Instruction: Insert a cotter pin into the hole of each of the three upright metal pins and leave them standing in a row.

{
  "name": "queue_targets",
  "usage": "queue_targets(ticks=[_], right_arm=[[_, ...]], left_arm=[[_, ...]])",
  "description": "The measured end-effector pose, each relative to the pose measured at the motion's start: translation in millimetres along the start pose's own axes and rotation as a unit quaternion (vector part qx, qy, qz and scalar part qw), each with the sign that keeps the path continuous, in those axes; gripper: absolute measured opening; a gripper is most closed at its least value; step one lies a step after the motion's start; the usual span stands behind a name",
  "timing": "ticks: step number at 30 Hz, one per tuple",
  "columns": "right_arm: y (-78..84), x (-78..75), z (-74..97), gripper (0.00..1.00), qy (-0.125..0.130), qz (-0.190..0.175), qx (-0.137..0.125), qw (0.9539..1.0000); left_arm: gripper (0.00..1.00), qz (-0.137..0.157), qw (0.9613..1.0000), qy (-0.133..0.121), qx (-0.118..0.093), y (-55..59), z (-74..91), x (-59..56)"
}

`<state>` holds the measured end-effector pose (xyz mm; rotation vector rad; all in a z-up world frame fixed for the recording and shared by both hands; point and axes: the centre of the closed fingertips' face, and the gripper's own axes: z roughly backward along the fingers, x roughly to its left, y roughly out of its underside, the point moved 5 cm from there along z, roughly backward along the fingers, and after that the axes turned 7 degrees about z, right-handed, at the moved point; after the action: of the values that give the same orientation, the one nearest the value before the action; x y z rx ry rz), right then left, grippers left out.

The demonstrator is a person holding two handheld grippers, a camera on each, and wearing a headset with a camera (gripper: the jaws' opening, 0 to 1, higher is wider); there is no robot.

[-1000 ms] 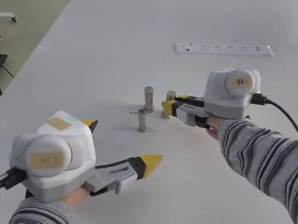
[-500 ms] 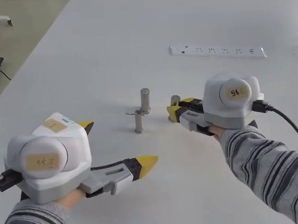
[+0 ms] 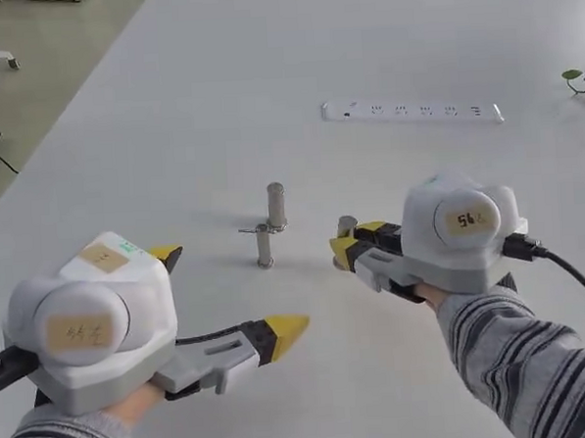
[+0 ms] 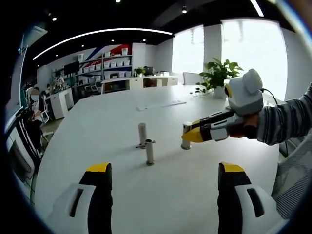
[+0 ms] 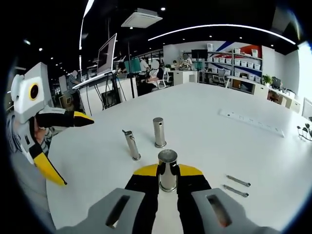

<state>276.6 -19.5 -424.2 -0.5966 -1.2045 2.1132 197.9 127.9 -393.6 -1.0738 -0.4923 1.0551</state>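
While your right gripper (image 5: 168, 173) clamps a bare metal pin (image 5: 167, 160), left gripper (image 4: 165, 168) wide, only the 9 o'clock pin (image 3: 265, 250) carries a cotter pin (image 3: 250, 229); two to go.

An open-plan office with a workshop corner: a long white table (image 3: 218, 105) carries a power strip (image 3: 411, 111), far shelves (image 4: 114, 68) hold rows of white bins, a monitor (image 5: 107, 53) stands on a left-hand desk, and a potted plant (image 4: 218, 78) sits by bright windows on the right.
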Motion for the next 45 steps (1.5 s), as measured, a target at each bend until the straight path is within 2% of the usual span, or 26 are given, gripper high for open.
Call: queue_targets(ticks=[4, 7, 16, 22, 26, 32, 34, 39, 45], right_arm=[[4.6, 5.5, 6.9, 0.08, 0.0, -0.016, -0.004, 0.9999], [10.0, 11.2, 9.8, 0.08, 0.002, -0.002, 0.005, 1.0], [20.4, 16.9, 14.9, 0.08, 0.011, -0.004, 0.012, 0.9999], [21.2, 18.2, 16.0, 0.08, 0.008, -0.003, 0.008, 0.9999], [21.6, 19.8, 16.2, 0.08, 0.005, 0.013, 0.007, 0.9999], [21.4, 18.9, 15.9, 0.09, -0.002, 0.013, 0.006, 0.9999], [19.9, 18.2, 17.8, 0.12, -0.008, 0.001, -0.007, 0.9999], [18.7, 13.8, 26.5, 0.16, -0.006, -0.003, -0.014, 0.9999], [22.0, 6.9, 43.3, 0.19, -0.016, 0.007, -0.002, 0.9998]], left_arm=[[0.89, -0.001, 1.0, 0.0, -0.002, -0.6, 2.5, -3.1], [0.89, -0.001, 1.0, 0.001, 0.0, 0.2, 3.1, -5.1], [0.88, 0.006, 1.0, 0.005, -0.003, -0.3, 5.2, -7.9], [0.88, 0.006, 1.0, 0.005, 0.0, 0.3, 5.1, -7.7], [0.88, 0.006, 1.0, 0.006, 0.002, 0.9, 4.6, -8.9], [0.88, 0.007, 0.9999, 0.008, 0.005, 1.6, 4.1, -10.4], [0.88, 0.007, 0.9999, 0.008, 0.006, 1.8, 4.1, -10.5], [0.89, 0.004, 0.9999, 0.01, 0.007, 1.0, 4.9, -11.9], [0.91, 0.003, 0.9999, 0.011, 0.001, -2.0, 6.7, -14.0]])
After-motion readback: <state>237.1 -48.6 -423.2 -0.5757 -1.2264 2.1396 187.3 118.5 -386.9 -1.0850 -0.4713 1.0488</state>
